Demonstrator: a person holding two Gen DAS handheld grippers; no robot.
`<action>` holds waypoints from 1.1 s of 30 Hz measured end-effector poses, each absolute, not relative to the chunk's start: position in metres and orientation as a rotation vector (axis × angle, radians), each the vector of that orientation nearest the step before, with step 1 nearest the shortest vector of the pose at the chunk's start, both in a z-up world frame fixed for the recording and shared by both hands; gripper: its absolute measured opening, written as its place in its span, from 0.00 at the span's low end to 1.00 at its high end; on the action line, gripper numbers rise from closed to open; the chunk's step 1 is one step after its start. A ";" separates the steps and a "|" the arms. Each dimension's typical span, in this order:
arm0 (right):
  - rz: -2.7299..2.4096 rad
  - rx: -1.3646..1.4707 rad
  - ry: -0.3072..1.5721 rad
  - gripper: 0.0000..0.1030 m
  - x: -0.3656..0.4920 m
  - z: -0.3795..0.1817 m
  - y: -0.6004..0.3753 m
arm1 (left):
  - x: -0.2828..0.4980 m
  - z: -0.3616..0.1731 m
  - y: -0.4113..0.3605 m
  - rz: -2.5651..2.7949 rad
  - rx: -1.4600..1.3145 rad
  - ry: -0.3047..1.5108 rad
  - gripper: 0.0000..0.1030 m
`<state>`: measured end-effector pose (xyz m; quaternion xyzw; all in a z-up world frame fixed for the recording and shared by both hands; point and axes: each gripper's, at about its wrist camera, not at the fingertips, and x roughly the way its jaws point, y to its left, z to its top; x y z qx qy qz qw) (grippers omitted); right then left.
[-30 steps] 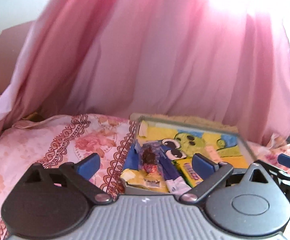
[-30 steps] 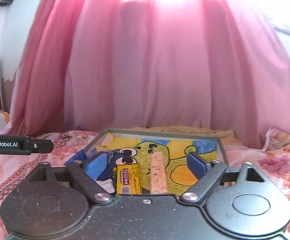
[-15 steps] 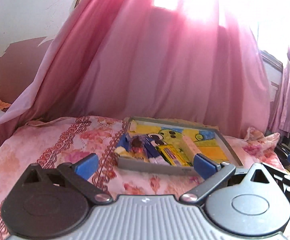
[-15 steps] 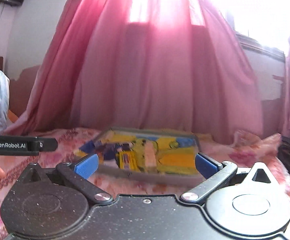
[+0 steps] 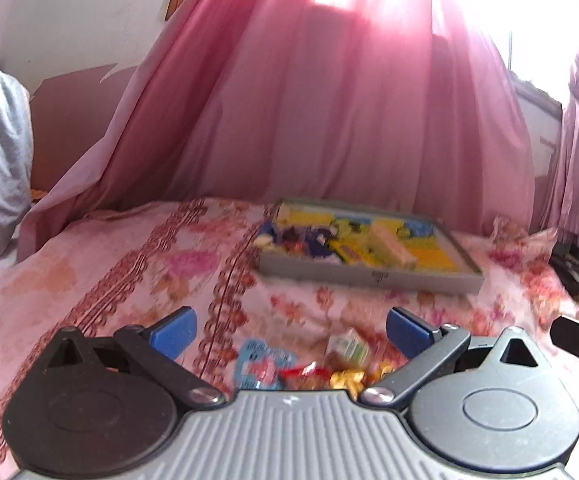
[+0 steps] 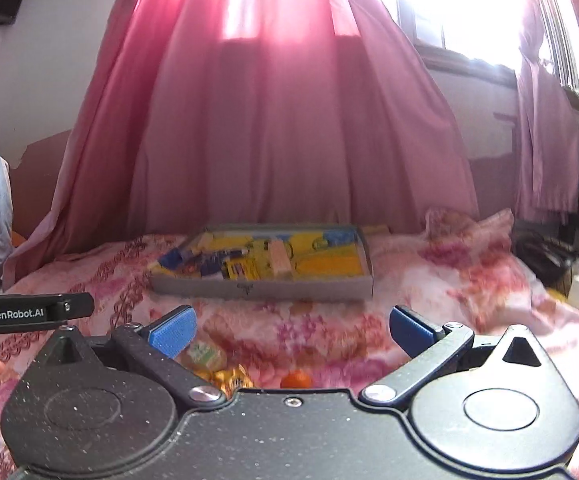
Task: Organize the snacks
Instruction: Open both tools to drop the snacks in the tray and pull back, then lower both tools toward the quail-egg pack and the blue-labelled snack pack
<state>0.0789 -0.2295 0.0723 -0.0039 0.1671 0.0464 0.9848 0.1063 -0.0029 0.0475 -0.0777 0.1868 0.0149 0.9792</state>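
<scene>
A pink curtain is hung behind a bed spread with a floral sheet. Toward the far edge of the bed, a grey tray is seen already holding several snack packets. Loose snacks are left near the front edge of the bed, well apart from the tray. The left gripper and right gripper are both held wide and empty above them. A fresh pick appears to be in hand; one gripper would need to be lowered over a single packet and closed.
</scene>
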 end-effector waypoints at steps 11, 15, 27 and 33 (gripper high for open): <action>0.080 -0.017 0.469 0.99 0.063 0.037 -0.233 | 0.083 0.012 -0.008 0.055 -0.140 0.480 1.00; 0.092 -0.010 0.507 0.99 0.062 0.027 -0.231 | 0.083 0.005 -0.008 0.058 -0.139 0.498 1.00; 0.117 0.019 0.545 0.99 0.074 0.005 -0.230 | 0.093 -0.011 -0.010 0.082 -0.058 0.534 1.00; 0.129 0.022 0.558 0.99 0.086 -0.006 -0.229 | 0.107 -0.019 -0.009 0.042 -0.042 0.604 1.00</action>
